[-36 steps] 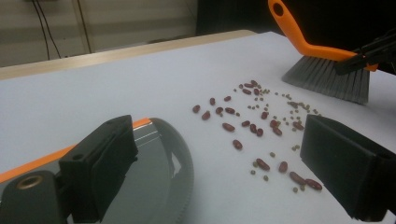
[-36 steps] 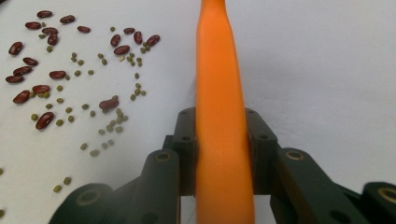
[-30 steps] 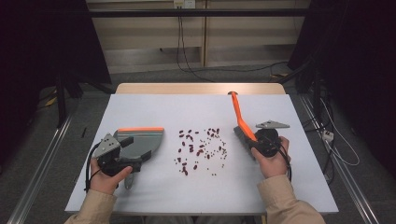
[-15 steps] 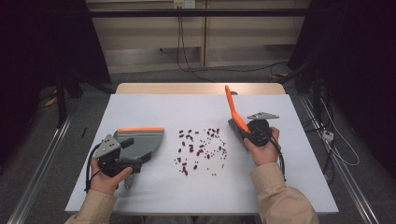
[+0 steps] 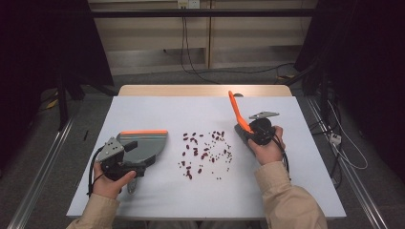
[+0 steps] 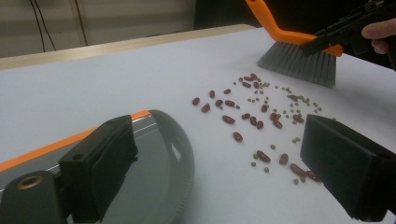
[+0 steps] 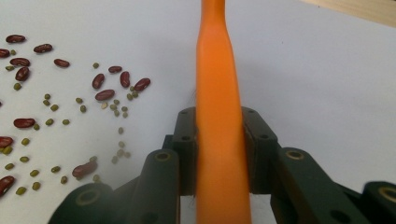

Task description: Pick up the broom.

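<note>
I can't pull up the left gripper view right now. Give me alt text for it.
The right gripper holds an orange hand brush, its grey bristles at the far edge of scattered red beans and small green beans on the white table. In front, the left gripper grips a grey dustpan with an orange lip, lying beside the beans.

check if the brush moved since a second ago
Yes. The brush in the right gripper has shifted left, closer to the scattered beans.

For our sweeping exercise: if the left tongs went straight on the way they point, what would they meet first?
Probably the beans scattered on the table, with the brush beyond them; the dustpan lies below the left tongs, and depth is unclear.
</note>
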Action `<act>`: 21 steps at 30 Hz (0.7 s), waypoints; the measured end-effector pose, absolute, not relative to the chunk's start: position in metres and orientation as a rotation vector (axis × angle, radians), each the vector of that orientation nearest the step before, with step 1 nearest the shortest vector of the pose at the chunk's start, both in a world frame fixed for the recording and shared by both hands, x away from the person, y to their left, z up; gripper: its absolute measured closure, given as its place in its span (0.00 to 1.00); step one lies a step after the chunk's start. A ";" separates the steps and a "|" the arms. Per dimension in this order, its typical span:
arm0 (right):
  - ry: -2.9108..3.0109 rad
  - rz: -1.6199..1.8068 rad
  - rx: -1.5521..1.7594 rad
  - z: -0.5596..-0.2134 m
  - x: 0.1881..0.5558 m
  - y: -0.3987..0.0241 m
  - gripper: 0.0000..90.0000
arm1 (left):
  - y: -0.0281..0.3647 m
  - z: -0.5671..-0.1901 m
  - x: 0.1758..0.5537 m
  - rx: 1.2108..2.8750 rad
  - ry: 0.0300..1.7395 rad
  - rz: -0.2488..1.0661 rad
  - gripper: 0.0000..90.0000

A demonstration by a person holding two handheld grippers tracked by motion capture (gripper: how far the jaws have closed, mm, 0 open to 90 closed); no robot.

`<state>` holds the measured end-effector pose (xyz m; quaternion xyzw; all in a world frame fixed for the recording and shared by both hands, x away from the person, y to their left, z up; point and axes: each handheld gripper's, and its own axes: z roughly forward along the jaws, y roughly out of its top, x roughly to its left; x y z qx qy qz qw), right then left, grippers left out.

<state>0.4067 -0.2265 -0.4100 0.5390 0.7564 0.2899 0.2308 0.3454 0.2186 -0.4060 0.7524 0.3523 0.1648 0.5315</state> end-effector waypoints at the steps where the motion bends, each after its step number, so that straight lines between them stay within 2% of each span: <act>1: 2.090 0.788 1.479 -0.409 0.407 -0.226 0.79 | 0.219 -0.406 0.345 1.794 0.839 0.394 0.11; 10: 2.021 0.926 1.441 -0.412 0.413 -0.223 0.79 | 0.221 -0.404 0.345 1.784 0.841 0.397 0.11; 21: 2.128 0.890 1.238 -0.421 0.451 -0.191 0.79 | 0.221 -0.405 0.347 1.788 0.843 0.396 0.10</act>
